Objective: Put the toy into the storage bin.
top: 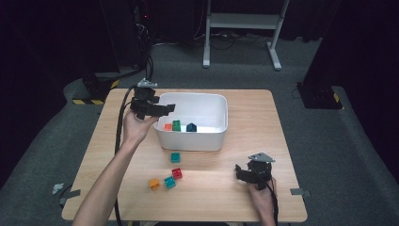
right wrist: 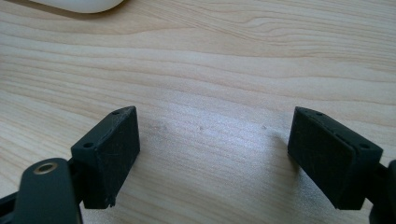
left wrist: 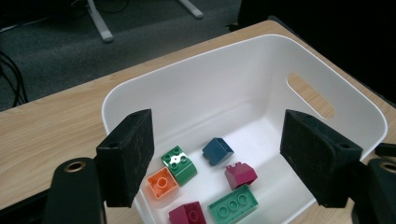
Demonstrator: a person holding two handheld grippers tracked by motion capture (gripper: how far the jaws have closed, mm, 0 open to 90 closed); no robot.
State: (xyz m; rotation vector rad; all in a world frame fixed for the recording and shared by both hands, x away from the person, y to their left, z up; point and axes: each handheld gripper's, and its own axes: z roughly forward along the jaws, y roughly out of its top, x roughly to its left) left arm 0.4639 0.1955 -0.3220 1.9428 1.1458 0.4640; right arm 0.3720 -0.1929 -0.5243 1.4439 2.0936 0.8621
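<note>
Meanwhile the left gripper [left wrist: 215,158] is hovering, jaws apart, over the white bin [left wrist: 327,79] of bricks; the right gripper [right wrist: 215,158] is seemingly resting, jaws apart, on the table [right wrist: 224,60].

1. The right gripper [right wrist: 212,158] hangs low over the wooden table [right wrist: 224,70], its two black jaws spread wide apart with nothing between them.
2. Between the jaws lies bare, pale wood grain, with a few tiny dents in it.
3. The rounded rim of a white bin [right wrist: 77,4] sits on the table at the far side from the gripper, well apart from its jaws.
</note>
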